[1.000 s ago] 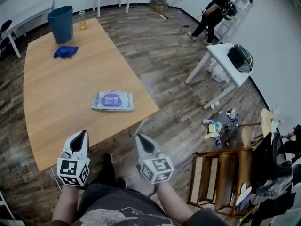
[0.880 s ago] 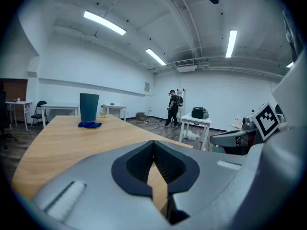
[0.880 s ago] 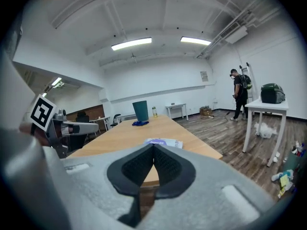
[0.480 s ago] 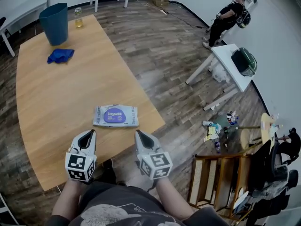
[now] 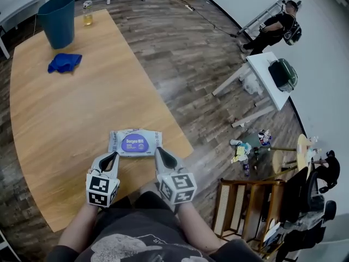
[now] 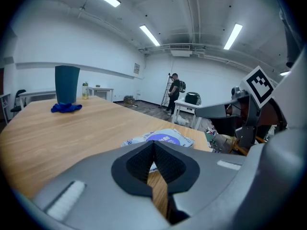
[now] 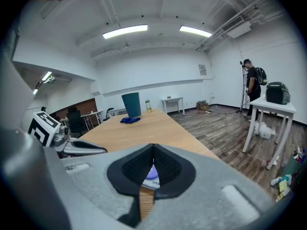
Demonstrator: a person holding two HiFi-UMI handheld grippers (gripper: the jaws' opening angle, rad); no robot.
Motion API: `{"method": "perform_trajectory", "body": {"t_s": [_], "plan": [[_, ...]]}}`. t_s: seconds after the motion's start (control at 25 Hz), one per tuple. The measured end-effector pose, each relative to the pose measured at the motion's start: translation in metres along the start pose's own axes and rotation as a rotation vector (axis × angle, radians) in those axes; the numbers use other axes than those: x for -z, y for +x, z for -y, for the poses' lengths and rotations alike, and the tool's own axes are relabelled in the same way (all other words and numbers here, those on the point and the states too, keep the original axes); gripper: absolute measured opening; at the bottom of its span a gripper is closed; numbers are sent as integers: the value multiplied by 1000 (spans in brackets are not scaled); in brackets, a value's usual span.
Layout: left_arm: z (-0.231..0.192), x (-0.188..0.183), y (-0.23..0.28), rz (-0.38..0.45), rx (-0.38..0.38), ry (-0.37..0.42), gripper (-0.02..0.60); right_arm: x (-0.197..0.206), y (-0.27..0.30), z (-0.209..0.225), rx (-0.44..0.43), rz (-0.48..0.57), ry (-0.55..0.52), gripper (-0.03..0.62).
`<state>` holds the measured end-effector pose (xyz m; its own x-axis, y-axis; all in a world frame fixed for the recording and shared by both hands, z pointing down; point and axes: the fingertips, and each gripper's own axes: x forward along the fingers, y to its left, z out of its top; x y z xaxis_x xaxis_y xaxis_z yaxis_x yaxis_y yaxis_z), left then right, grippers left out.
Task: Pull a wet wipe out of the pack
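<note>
Wet wipe pack (image 5: 135,142) lies flat on the worktop (image 5: 76,108), long axis crosswise, just ahead of left gripper (image 5: 113,155) and right gripper (image 5: 158,151), both closed on nothing and about equally near.

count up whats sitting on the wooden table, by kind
pack of wet wipes: 1
blue cloth: 1
blue bin: 1
bottle: 1
total: 4

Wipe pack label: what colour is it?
Purple, on a pale pack; clearest in the head view.
</note>
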<state>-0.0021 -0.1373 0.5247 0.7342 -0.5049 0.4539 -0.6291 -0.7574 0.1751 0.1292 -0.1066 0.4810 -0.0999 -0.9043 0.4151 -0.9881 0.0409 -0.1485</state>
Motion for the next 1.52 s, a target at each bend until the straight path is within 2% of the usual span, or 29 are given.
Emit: {"method": "perform_trajectory", "body": {"t_s": [0.28, 0.48, 0.6, 0.72, 0.84, 0.96, 1.08, 1.24, 1.52], "plan": [[-14, 17, 27, -90, -39, -18, 18, 15, 26, 5, -65, -88, -79, 17], [-18, 27, 37, -149, -70, -68, 18, 24, 42, 3, -167, -159, -168, 38], [-21, 29, 42, -170, -94, -72, 18, 26, 51, -2, -232, -193, -219, 64], [-23, 31, 45, -177, -111, -70, 18, 31, 59, -12, -313, -221, -288, 105], [-23, 33, 47, -187, -110, -76, 18, 42, 66, -24, -398, -271, -374, 174], [-23, 38, 50, -228, -105, -46, 18, 55, 72, -32, -460, -325, -452, 227], [-23, 43, 54, -264, -96, -34, 18, 63, 76, -38, -498, -369, -520, 265], [-23, 47, 54, -276, -77, -93, 18, 71, 81, -43, -529, -412, -591, 302], [-24, 50, 55, -287, -72, -111, 18, 85, 87, -48, -549, -457, -668, 318]]}}
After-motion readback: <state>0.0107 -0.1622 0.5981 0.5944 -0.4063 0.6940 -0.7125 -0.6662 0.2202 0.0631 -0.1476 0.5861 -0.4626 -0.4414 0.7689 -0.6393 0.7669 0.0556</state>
